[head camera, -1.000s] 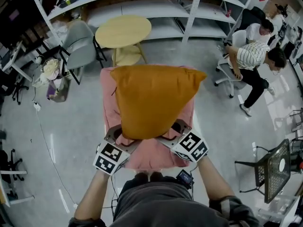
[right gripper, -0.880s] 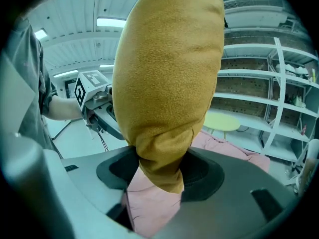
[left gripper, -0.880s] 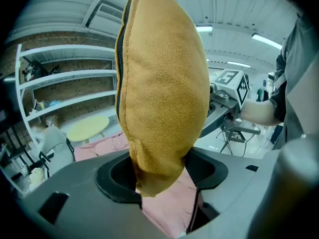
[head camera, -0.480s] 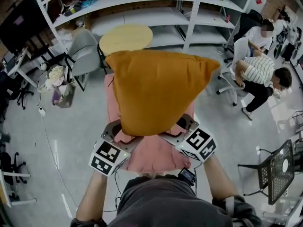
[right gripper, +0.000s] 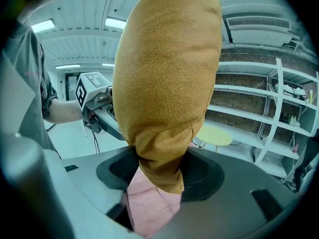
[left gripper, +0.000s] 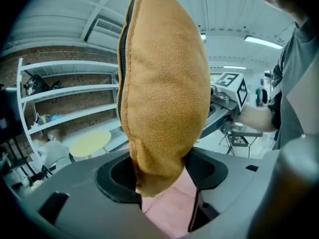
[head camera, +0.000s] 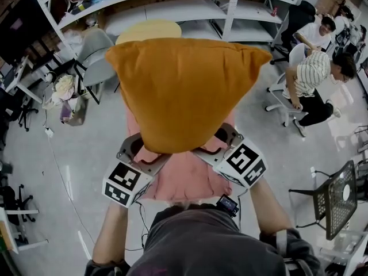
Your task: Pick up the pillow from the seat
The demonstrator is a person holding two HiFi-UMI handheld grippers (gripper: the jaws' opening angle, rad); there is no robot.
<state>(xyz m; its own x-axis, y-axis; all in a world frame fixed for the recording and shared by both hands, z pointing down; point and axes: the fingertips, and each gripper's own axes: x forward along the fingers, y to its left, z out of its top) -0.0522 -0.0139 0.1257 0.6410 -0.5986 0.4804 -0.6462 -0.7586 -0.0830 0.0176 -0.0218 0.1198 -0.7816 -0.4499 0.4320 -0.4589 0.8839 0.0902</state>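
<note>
L gripper (head camera: 146, 154) & R gripper (head camera: 214, 147) each pinch a pillow (head camera: 184, 85) corner; lift both evenly, well off the seat (head camera: 184, 183)

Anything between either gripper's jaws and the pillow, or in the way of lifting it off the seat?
Nothing visible. The left gripper and right gripper each clamp a lower corner of the pillow directly, and it is raised above the pink seat.
</note>
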